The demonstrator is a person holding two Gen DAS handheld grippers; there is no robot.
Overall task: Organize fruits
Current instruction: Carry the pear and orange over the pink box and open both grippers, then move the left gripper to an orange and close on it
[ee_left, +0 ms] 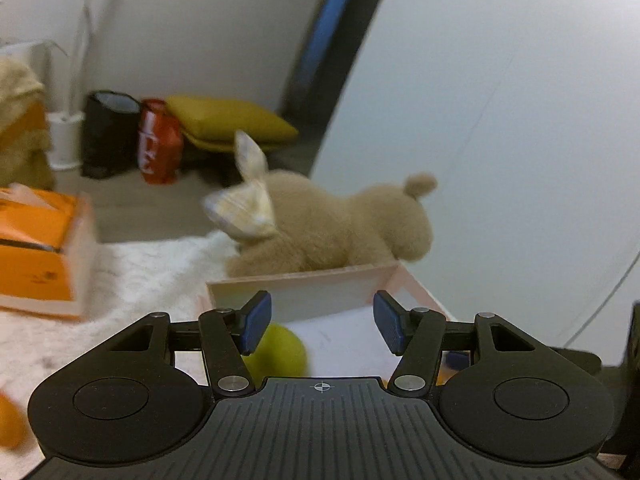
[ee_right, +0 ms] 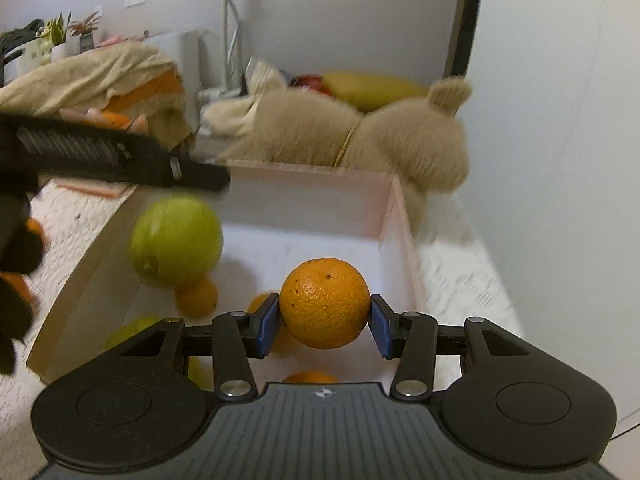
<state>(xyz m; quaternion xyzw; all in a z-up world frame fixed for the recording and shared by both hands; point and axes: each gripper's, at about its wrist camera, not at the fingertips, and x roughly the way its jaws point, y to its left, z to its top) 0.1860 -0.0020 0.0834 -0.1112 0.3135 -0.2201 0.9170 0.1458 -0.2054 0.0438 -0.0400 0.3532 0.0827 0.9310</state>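
My right gripper (ee_right: 324, 322) is shut on an orange (ee_right: 324, 302) and holds it above the pale pink box (ee_right: 308, 178). Inside the box lie a small orange (ee_right: 197, 297), another orange (ee_right: 310, 377) and a green fruit (ee_right: 128, 330). A large green fruit (ee_right: 176, 240), blurred, is in the air just below the left gripper (ee_right: 200, 178), which reaches in from the left. In the left wrist view my left gripper (ee_left: 322, 322) is open and empty over the box (ee_left: 304, 284), with the green fruit (ee_left: 276, 350) just under its left finger.
A tan plush toy (ee_right: 360, 140) lies behind the box, against the white wall. An orange tissue box (ee_left: 40, 248) sits on the white fluffy cover at left. Loose oranges (ee_right: 16, 284) lie left of the box. Bags and a yellow cushion (ee_left: 228, 120) are on the floor beyond.
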